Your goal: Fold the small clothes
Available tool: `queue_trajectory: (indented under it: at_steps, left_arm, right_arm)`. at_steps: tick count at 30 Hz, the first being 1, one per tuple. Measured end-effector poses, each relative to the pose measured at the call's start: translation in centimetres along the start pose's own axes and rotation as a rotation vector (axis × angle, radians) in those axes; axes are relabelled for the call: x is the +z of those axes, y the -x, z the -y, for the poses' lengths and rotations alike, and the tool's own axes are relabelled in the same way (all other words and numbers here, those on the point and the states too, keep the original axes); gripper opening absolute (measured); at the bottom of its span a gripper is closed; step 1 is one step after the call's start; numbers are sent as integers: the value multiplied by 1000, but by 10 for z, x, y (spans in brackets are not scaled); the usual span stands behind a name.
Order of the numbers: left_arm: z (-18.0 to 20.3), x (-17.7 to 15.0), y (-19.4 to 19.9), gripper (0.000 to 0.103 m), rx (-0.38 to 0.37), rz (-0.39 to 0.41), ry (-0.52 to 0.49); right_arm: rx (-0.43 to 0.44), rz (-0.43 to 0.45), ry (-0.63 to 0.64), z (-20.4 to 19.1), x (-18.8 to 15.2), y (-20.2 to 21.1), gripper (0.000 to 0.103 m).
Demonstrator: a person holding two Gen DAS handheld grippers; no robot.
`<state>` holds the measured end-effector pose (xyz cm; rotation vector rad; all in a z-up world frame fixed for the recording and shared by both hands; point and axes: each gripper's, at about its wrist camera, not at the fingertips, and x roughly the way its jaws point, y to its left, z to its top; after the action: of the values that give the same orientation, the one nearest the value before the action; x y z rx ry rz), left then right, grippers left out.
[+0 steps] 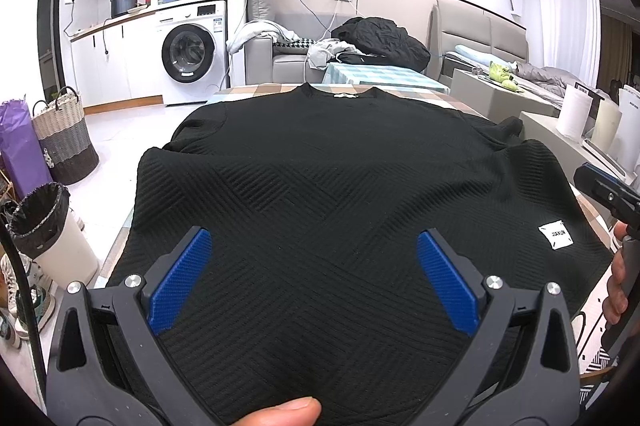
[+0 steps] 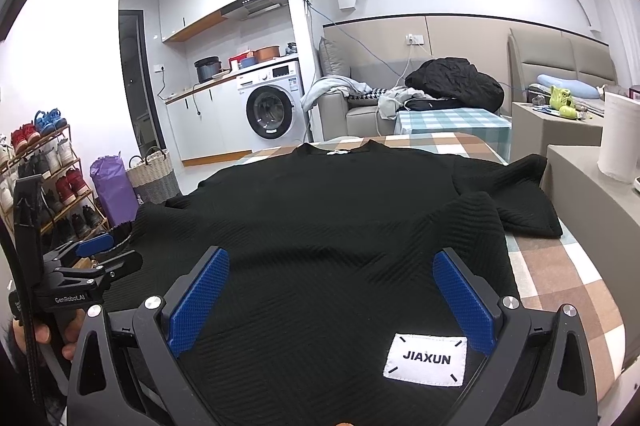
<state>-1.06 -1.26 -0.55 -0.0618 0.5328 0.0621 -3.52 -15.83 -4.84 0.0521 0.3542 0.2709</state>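
A black ribbed T-shirt (image 1: 328,178) (image 2: 328,210) lies spread flat on a checked tablecloth (image 2: 568,290), collar far from me, hem toward me. A white JIAXUN label (image 2: 426,360) (image 1: 555,233) is sewn near the hem on the right. My left gripper (image 1: 314,278) hovers open over the hem's left part, nothing between its blue pads (image 1: 180,282). My right gripper (image 2: 332,298) is open over the hem's right part, beside the label. The shirt's right sleeve (image 2: 520,198) is crumpled over the table's edge. Each gripper shows in the other's view, the right one (image 1: 608,194) and the left one (image 2: 96,258).
Left of the table are a lined bin (image 1: 44,226), a woven basket (image 1: 66,134), a purple bag (image 2: 112,186) and a shoe rack (image 2: 44,178). Behind stand a second checked table (image 2: 452,122), a sofa with clothes (image 1: 380,42) and a washing machine (image 1: 192,54). Paper rolls (image 2: 620,138) sit on the right.
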Motion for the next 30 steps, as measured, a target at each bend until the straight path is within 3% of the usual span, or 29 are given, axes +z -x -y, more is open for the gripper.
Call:
queue_trajectory:
  at_steps: [30]
  left_arm:
    - [1,2,3,102,-4,4,11]
  right_arm:
    - [-53,-22,-37,5,1,-4,103]
